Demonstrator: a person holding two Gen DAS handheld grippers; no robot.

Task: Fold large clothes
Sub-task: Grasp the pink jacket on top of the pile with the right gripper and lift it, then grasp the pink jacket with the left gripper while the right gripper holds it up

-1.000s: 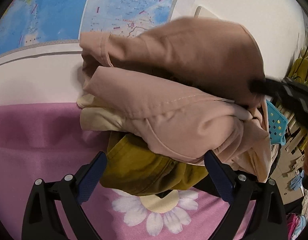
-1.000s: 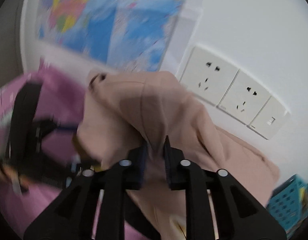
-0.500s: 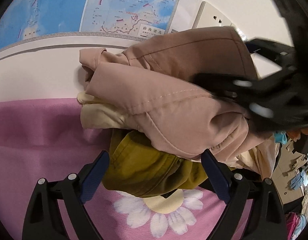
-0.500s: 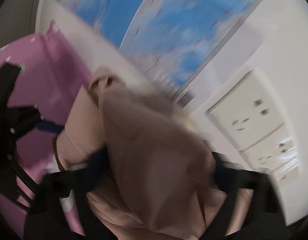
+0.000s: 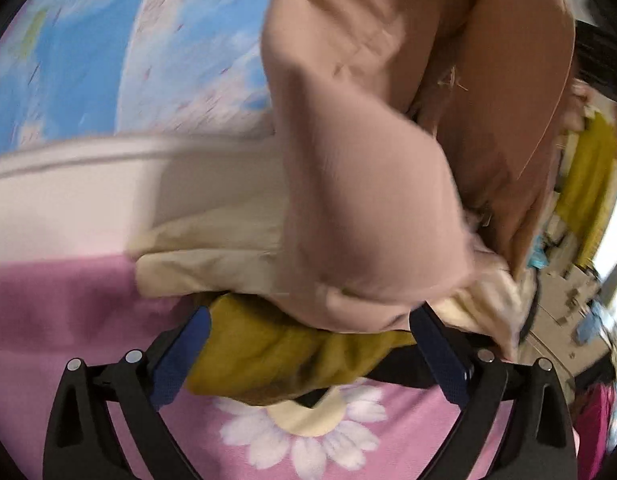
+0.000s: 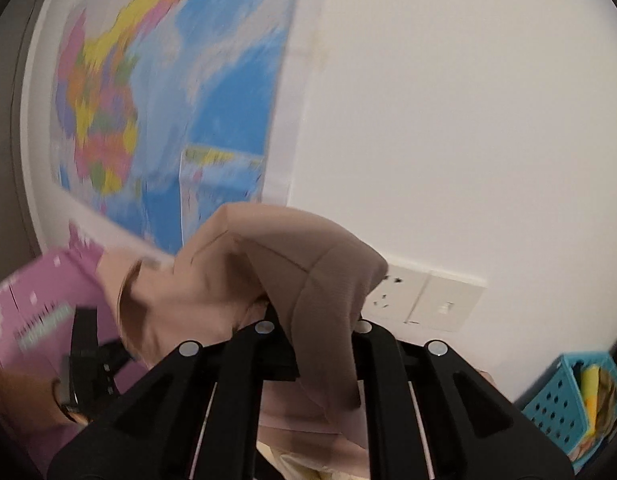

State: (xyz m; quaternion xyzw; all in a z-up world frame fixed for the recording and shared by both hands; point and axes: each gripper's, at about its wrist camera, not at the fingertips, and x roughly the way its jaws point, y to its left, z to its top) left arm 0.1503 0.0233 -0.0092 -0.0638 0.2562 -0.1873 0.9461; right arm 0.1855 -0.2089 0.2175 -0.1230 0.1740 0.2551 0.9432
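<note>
The right gripper [image 6: 308, 344] has its jaws closing, with a fold of the tan garment [image 6: 244, 280] caught between them; the cloth drapes over the fingers and hides the pads. Behind it, a blurred coloured map [image 6: 168, 92] hangs on the white wall [image 6: 468, 120]. Wall sockets [image 6: 420, 298] sit just right of the raised cloth. A pink cover [image 6: 40, 300] lies at lower left. A blue perforated basket [image 6: 564, 400] stands at lower right.
</note>
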